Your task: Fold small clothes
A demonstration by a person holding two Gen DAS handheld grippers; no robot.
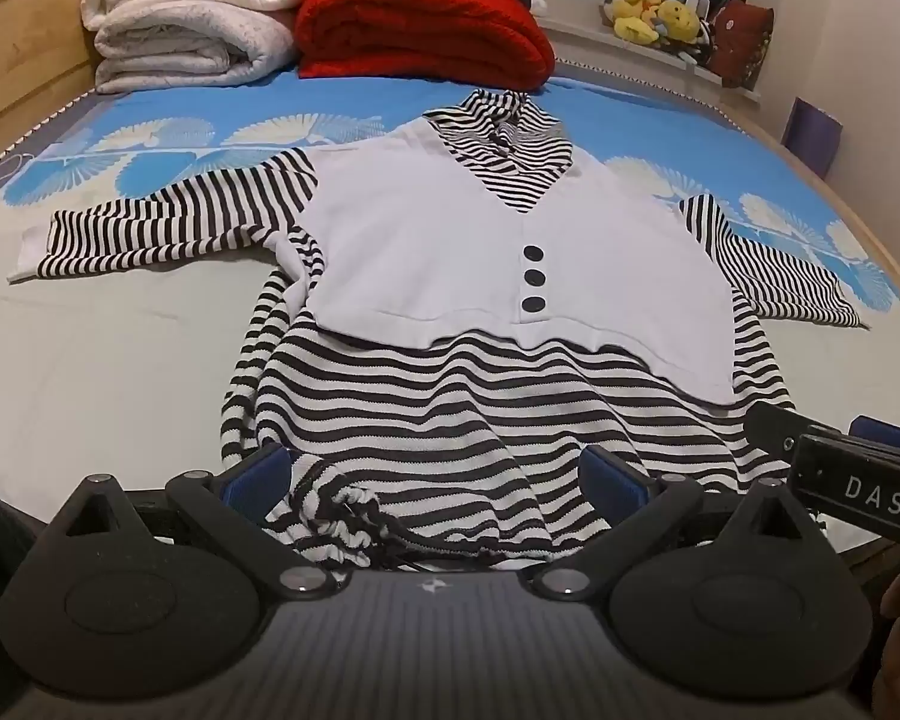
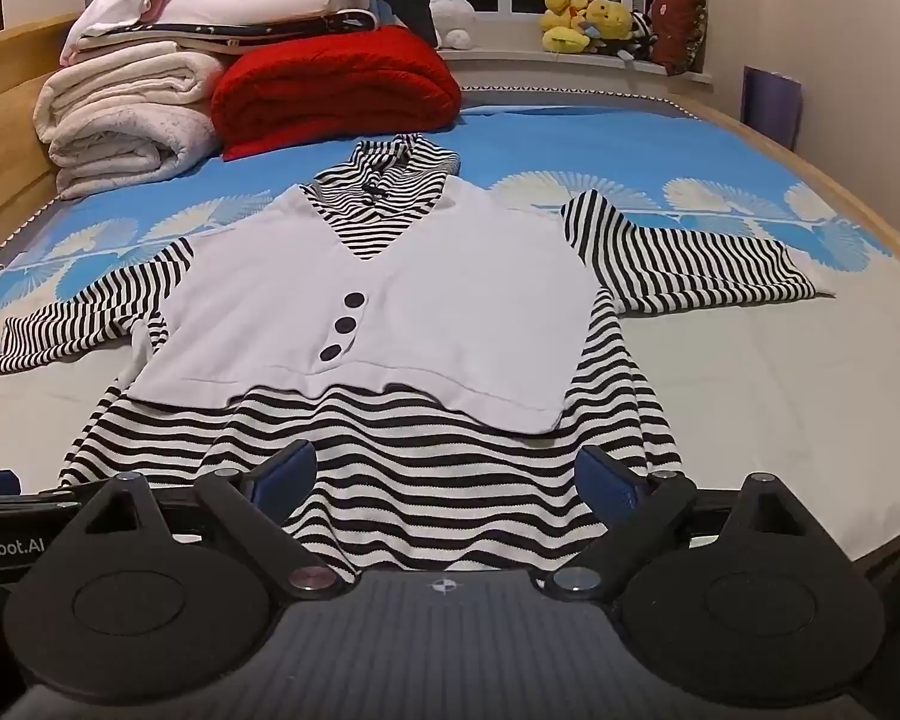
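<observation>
The striped top (image 1: 450, 276) lies flat on the bed (image 1: 120, 360), sleeves spread to 9 and 3 o'clock. Both the left tongs (image 1: 435, 474) and the right tongs (image 2: 447, 474) stand fully open, holding nothing, above the hem (image 1: 390, 516). Best pinch both hem corners evenly before folding toward the collar at 12 o'clock.

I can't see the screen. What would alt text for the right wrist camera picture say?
A small striped garment with a white vest-like front and three dark buttons lies spread flat on a bed, sleeves out to both sides. The right gripper hovers open over its near hem, holding nothing. Folded white blankets and a red blanket sit behind.
</observation>
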